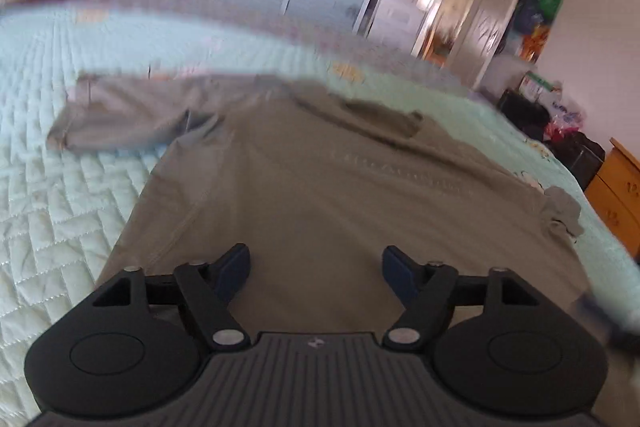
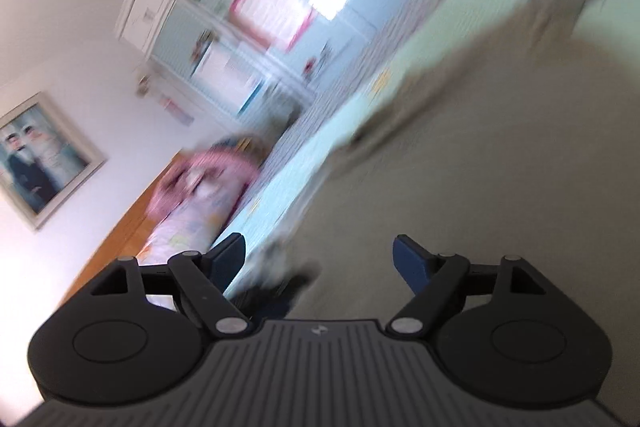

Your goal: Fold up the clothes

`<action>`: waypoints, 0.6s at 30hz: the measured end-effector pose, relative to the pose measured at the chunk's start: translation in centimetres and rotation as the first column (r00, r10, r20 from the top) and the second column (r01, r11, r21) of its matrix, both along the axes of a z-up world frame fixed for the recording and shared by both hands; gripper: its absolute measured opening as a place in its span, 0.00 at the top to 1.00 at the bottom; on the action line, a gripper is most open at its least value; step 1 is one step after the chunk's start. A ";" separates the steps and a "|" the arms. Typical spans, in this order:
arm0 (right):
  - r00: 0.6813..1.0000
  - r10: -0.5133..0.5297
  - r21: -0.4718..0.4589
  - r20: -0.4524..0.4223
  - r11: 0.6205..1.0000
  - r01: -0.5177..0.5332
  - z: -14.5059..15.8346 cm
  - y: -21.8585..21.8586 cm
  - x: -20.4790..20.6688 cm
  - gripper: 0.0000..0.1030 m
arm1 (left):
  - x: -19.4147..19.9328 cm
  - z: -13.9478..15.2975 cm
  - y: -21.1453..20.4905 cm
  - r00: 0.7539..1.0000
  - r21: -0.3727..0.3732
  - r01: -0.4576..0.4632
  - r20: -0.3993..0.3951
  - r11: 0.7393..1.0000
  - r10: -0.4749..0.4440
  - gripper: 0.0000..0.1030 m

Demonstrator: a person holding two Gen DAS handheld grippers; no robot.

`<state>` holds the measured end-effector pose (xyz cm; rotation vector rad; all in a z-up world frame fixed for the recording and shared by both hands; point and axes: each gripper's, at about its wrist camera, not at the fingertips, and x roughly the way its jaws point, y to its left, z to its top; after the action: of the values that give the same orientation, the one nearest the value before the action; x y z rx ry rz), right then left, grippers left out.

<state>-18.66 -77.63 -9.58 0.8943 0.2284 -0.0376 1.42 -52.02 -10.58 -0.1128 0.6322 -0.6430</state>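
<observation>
Quilted bedspread; taupe shirt (chest lettering unreadable).

View tilted and motion-blurred. Right gripper jaws wide apart, nothing between them. Grey-brown garment spread on pale green quilted bedspread. Pink patterned pillow by wooden headboard. Framed picture on wall; white wardrobe behind.
</observation>
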 end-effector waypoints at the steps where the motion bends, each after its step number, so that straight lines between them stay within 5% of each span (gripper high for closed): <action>1: 0.998 -0.064 0.023 -0.006 0.998 0.064 0.2 -2.7 -1.1 0.20 | -0.1 -0.1 0.0 1.000 -0.001 0.003 0.007 1.000 -0.003 0.18; 7: 0.902 -0.415 -0.002 -0.116 0.909 0.417 0.8 -16.6 -3.7 0.19 | -0.7 0.1 0.0 1.000 0.001 -0.010 0.026 1.000 0.010 0.13; 10: 0.899 -0.410 -0.009 -0.152 0.910 0.414 0.4 -20.8 -1.8 0.20 | -1.2 0.1 -0.9 0.998 0.049 -0.030 0.049 0.998 0.028 0.13; 14: 0.892 -0.389 0.106 -0.232 0.901 0.420 -1.7 -24.2 0.1 0.22 | -1.4 0.1 -1.2 0.996 0.072 -0.055 0.075 0.996 0.049 0.11; 18: 0.906 -0.358 0.116 -0.227 0.913 0.391 -1.9 -24.2 1.5 0.22 | -1.3 -0.1 -0.6 0.992 0.052 -0.107 0.078 0.993 0.103 0.09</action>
<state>-17.11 -101.87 -11.45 1.0864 0.2468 -0.4781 0.13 -52.66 -10.65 -0.0690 0.5675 -0.5252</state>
